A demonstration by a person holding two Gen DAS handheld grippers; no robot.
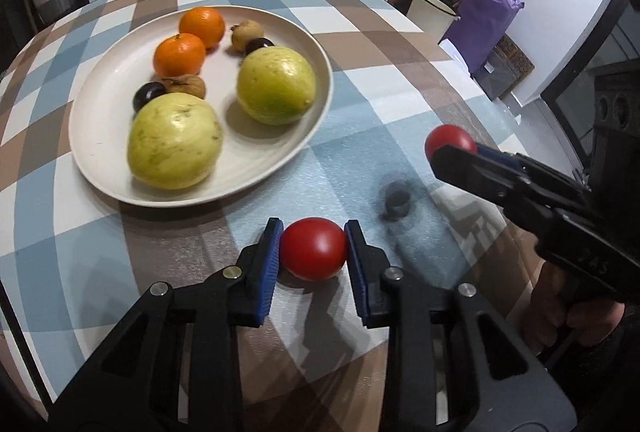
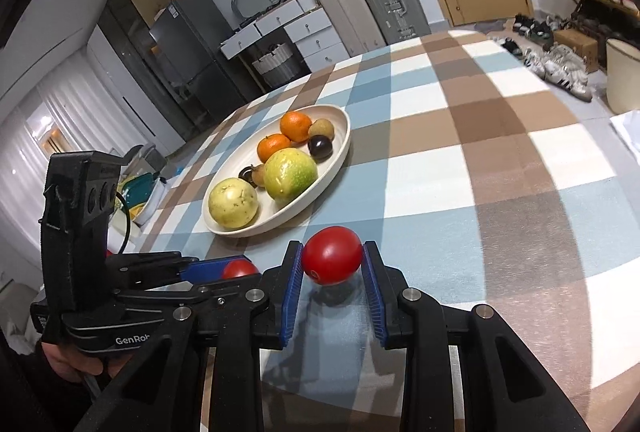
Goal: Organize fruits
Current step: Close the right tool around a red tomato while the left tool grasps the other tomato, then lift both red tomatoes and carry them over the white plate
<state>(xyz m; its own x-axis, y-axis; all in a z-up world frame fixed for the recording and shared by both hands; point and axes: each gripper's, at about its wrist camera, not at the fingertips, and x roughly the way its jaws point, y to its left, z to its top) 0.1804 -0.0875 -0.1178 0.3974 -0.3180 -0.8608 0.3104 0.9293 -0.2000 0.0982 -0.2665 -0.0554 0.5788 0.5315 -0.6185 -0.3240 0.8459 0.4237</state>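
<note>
I have each gripper, left (image 1: pixel 313 252) and right (image 2: pixel 332 260), clamped on a tomato (image 1: pixel 313 249) near the plate (image 1: pixel 280 168); I'd lift both clear and set them gently on its bare near side

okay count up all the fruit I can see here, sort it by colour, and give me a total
Red: 2, one in the left gripper, one in the right gripper
Orange: 2
Yellow-green: 2
Dark purple: 2
Brown: 2
Total: 10, with 8 on the plate
</note>
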